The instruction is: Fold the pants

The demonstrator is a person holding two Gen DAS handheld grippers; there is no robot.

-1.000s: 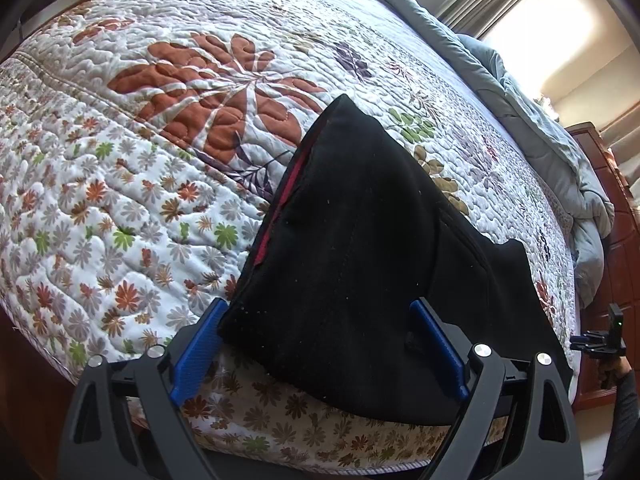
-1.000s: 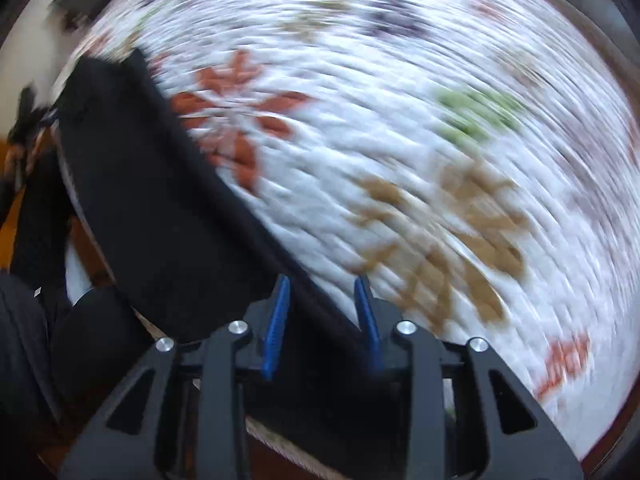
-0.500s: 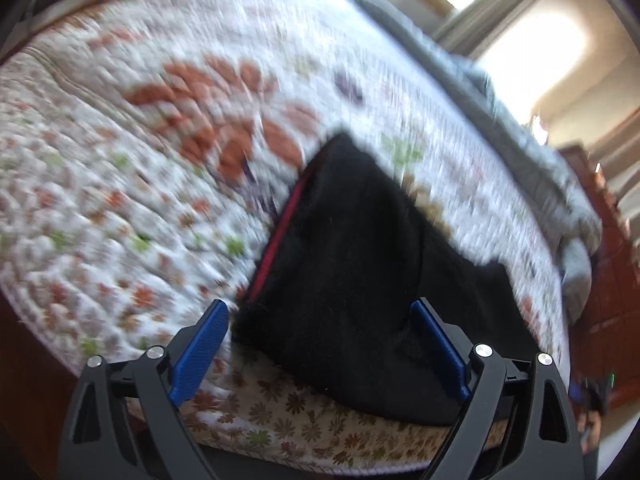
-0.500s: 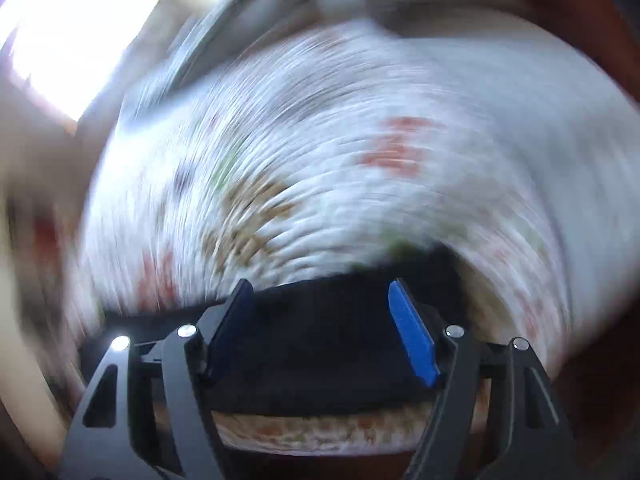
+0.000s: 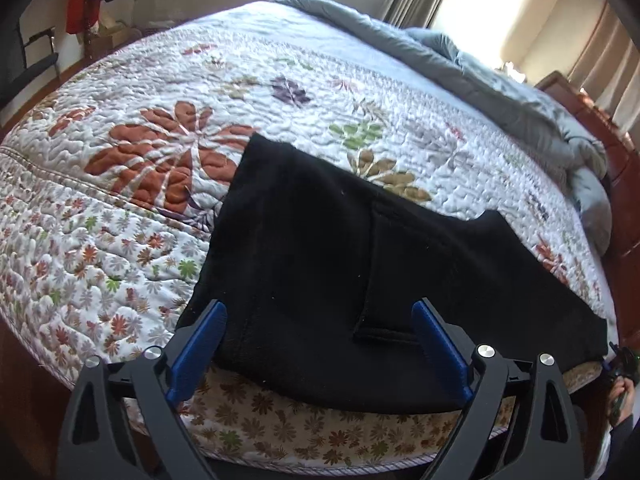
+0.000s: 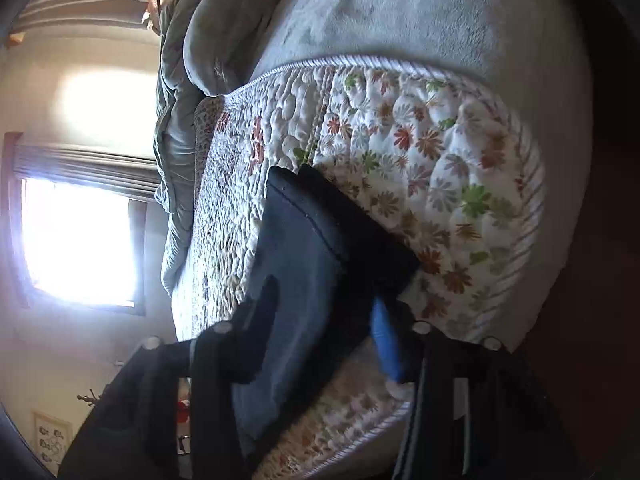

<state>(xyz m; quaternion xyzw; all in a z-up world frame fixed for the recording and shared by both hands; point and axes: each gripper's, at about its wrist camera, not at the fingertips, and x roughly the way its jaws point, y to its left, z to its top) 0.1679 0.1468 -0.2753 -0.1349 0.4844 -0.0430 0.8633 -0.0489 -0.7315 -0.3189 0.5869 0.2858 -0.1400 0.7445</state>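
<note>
Black pants point(image 5: 340, 264) lie folded across the near part of a floral quilt point(image 5: 132, 240), with their lower edge hanging over the bed's side. My left gripper point(image 5: 318, 316) hovers open above that near edge, blue pads wide apart and touching nothing. In the right wrist view my right gripper point(image 6: 324, 312) is rolled on its side at the bed's edge. One end of the pants point(image 6: 320, 240) passes between its jaws, which are closing. The pads stand apart from the cloth. A hand point(image 5: 622, 396) shows at the pants' right end.
A rumpled grey-blue duvet point(image 5: 520, 92) lies along the far side of the bed, and a grey blanket point(image 6: 400, 12) covers the mattress. A wooden bed frame point(image 5: 624, 184) stands at the right. A bright window point(image 6: 80, 240) lights the room.
My left gripper drew back and up, still open. The pants now lie flatter and the red lining no longer shows. My right gripper swung to the pants' end at the bed edge, widened, then narrowed.
</note>
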